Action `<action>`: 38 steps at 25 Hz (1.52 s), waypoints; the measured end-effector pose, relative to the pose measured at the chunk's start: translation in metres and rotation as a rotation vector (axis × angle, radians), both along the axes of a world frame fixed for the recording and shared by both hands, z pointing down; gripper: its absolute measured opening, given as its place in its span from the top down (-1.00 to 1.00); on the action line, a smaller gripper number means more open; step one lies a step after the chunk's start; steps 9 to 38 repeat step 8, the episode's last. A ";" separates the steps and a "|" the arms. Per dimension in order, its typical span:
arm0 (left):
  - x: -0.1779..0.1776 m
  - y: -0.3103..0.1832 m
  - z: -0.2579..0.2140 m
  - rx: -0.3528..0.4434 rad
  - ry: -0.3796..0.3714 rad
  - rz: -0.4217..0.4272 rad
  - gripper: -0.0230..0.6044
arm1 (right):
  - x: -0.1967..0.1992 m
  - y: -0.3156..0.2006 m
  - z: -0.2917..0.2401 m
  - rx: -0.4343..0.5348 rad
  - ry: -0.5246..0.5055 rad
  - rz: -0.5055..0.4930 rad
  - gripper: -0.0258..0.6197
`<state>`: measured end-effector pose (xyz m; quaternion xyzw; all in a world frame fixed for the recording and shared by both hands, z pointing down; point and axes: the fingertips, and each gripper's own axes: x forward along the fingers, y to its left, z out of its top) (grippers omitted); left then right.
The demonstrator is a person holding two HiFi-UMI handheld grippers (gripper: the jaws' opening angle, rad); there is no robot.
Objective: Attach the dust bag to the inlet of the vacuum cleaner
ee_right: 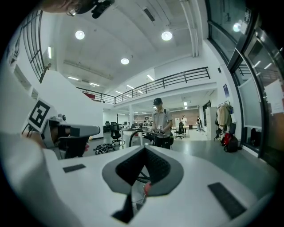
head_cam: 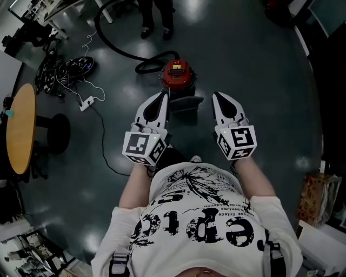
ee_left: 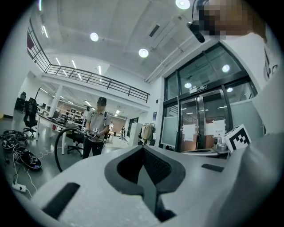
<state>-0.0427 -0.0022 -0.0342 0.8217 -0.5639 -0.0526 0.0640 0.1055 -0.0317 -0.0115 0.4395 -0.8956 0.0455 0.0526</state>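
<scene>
The red vacuum cleaner [head_cam: 174,73] stands on the dark floor ahead of me, and its black hose [head_cam: 121,50] loops away to the far left. A dark grey flat piece [head_cam: 186,103], apparently the dust bag, lies on the floor just in front of it. My left gripper [head_cam: 162,96] and right gripper [head_cam: 219,96] hover side by side above and to either side of that piece, both held about level. Each has its jaws shut with nothing between them. Under the right gripper [ee_right: 144,149] a red bit of the vacuum [ee_right: 146,188] shows. The left gripper [ee_left: 143,146] view shows only the hall.
A person [head_cam: 157,16] stands beyond the vacuum holding the hose [ee_left: 60,144]. A power strip [head_cam: 86,101] with a white cable and a heap of cables [head_cam: 65,67] lie at the left. An orange round table [head_cam: 21,127] and a black stool [head_cam: 54,132] stand further left.
</scene>
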 end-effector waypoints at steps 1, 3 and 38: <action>0.000 -0.002 0.001 -0.004 -0.001 -0.005 0.92 | 0.000 -0.001 0.000 0.001 0.002 -0.001 0.92; 0.000 -0.005 0.003 -0.010 0.001 -0.011 0.92 | 0.000 -0.003 0.002 0.003 0.007 -0.003 0.92; 0.001 -0.010 0.005 -0.008 0.014 -0.008 0.92 | -0.001 -0.008 0.006 0.003 0.011 -0.001 0.92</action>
